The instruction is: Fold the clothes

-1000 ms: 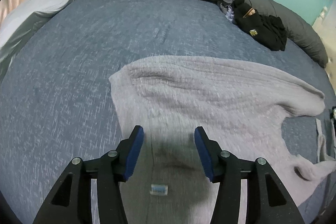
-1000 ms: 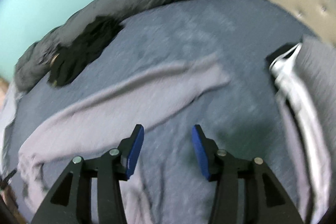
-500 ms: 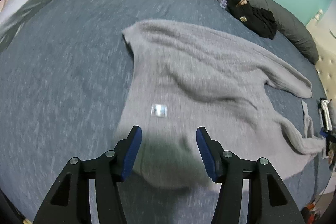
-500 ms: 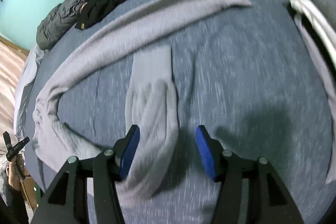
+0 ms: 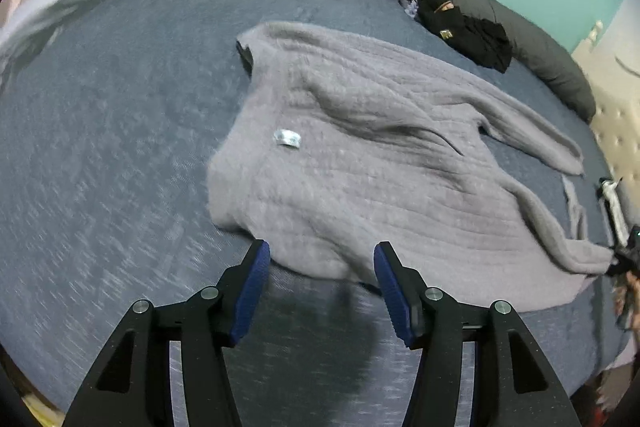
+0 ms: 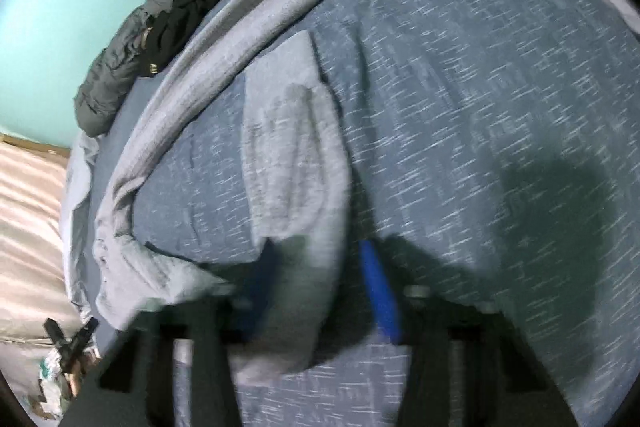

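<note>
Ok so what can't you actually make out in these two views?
- Right wrist view: right gripper smeared by motion blur; whether it grips the sweater sleeve is unclear.
- Left wrist view: label on the sweater too small to read.
- Left wrist view: items at the right edge are cut off.

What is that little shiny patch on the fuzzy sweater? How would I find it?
Start at the big blue bed, then find the grey sweater spread flat across it. Near the sweater's left side lies a small pale label, the only shiny rectangle on all that fuzzy knit.
</note>
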`<state>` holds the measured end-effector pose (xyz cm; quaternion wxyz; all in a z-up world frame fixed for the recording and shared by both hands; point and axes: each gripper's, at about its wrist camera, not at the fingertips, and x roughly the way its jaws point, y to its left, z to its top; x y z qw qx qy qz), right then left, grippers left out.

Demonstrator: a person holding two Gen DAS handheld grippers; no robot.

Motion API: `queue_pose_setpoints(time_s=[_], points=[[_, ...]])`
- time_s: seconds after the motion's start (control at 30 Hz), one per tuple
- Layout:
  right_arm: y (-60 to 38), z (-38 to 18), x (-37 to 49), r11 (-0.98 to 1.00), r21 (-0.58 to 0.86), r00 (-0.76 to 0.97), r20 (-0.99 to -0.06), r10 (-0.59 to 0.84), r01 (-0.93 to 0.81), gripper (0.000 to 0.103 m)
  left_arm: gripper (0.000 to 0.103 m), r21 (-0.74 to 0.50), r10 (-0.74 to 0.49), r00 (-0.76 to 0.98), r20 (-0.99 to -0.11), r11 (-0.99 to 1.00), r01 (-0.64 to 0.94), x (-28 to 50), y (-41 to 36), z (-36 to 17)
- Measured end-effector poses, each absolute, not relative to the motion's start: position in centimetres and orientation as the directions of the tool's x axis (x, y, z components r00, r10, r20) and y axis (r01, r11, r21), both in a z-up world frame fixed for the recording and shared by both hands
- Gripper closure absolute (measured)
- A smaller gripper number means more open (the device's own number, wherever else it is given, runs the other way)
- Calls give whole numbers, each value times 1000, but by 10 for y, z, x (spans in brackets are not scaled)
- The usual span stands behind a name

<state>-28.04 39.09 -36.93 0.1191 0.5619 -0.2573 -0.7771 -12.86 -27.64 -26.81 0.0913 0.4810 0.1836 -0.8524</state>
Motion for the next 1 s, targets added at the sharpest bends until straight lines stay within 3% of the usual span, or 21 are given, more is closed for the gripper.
queue_pose_setpoints(time_s=[0.07,0.17,0.47,0.73,0.87,1.0], points=[[385,-365,-277,-852,516,-350,-817,-458,-88,90,45,-235,28,-517,-856,-911,339,-127,-273,-272],[381,-351,-268,-871,490,-377,-815,-439,-45,96,45,-259,38,-534,-844,-902,345,-121,-266,-275],[406,-277,-235,-919,392,-481,-813,-329,-35,97,45,-334,73,-593,-802,-878,344,-106,-227,-280],[390,-222,-221,-979,200,-431,-886,-171,-24,97,45,-365,96,-618,-780,-872,325,-95,-206,-299],[362,-215,-242,-996,86,-402,-913,-74,-13,94,45,-376,109,-606,-788,-864,334,-90,-206,-315],[342,-240,-271,-994,109,-368,-925,-93,-23,92,45,-377,98,-602,-792,-855,357,-83,-212,-323]])
